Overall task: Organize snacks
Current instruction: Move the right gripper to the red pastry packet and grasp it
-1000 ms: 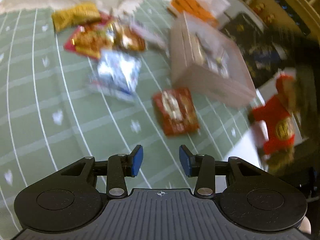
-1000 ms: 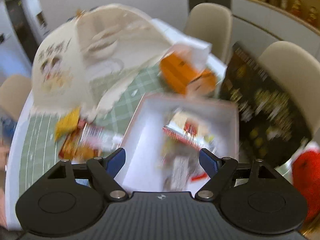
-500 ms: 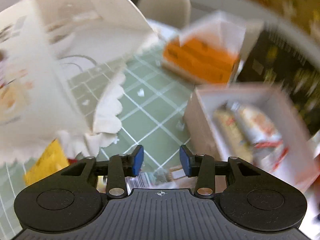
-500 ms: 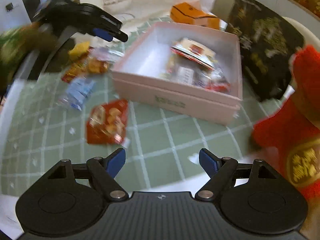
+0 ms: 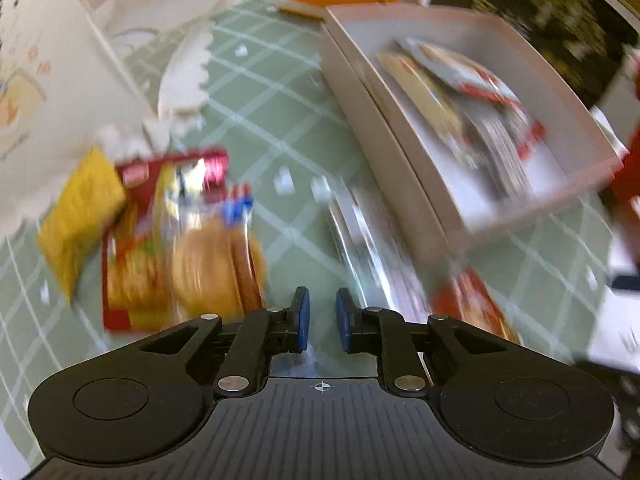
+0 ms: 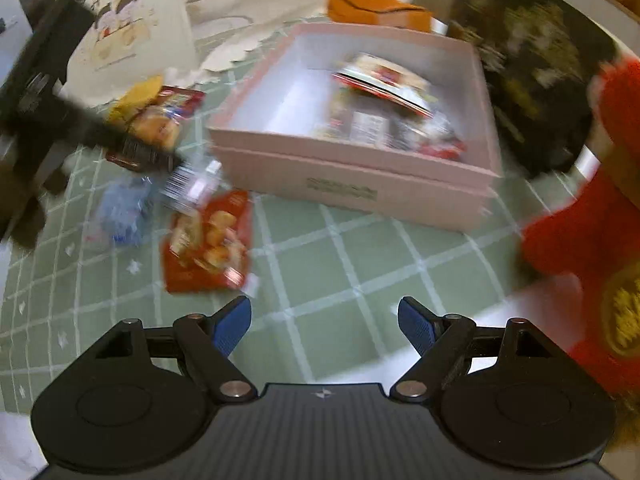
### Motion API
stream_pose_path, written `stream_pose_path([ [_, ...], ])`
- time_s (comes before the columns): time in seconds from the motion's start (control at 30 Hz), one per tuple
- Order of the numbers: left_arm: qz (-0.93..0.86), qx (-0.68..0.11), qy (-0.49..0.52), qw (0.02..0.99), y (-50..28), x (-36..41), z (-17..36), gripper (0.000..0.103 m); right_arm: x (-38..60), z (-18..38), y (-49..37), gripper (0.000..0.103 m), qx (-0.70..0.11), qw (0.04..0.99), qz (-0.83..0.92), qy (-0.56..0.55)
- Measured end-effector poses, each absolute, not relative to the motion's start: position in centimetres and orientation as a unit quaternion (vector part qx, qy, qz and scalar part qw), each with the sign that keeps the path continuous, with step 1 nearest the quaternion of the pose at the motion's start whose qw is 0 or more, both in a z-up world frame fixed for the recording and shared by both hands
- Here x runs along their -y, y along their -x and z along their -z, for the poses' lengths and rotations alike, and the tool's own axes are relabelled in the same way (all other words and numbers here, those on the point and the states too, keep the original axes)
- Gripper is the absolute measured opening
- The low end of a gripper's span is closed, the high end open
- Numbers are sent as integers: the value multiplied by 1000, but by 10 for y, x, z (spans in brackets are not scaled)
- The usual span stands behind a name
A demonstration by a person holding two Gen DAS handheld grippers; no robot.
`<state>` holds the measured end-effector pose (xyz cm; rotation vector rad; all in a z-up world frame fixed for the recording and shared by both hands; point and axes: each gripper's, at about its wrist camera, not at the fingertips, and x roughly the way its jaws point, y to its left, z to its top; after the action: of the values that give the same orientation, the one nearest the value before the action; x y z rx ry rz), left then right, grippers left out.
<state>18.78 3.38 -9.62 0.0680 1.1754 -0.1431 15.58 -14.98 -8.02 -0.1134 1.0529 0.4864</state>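
Several snacks already lie in the pink box [image 6: 352, 184], far right on the green cloth [image 6: 360, 264], and loose ones sit left of it, the red packet [image 6: 208, 240] nearest. The left gripper [image 5: 322, 312] has just been closing around a clear packet [image 6: 190, 186], but blur hides whether its pads bite. The right gripper [image 6: 324, 318] hangs wide and empty, so the next move is probably to lift that packet into the box.

- One pink box [image 6: 352, 184] is counted.
- One orange carton [image 6: 376, 10].
- Two grippers: left [image 5: 322, 318], right [image 6: 324, 324].
- Loose snack packets: blurred, not countable.
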Motion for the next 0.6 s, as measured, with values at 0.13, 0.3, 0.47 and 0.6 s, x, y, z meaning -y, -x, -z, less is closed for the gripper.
stream_pose_path([
  [0.13, 68, -565, -11, 823, -152, -38, 95, 19, 115, 84, -174, 82, -514, 826, -229, 22],
  [0.3, 40, -574, 20, 818, -129, -50, 97, 12, 76, 97, -185, 84, -541, 808, -234, 26],
  [0.47, 55, -589, 65, 803, -123, -50, 96, 15, 80, 94, -182, 61, -535, 814, -222, 50],
  [0.6, 95, -592, 55, 799, -128, -19, 96, 18, 126, 87, -173, 51, -529, 825, -194, 38],
])
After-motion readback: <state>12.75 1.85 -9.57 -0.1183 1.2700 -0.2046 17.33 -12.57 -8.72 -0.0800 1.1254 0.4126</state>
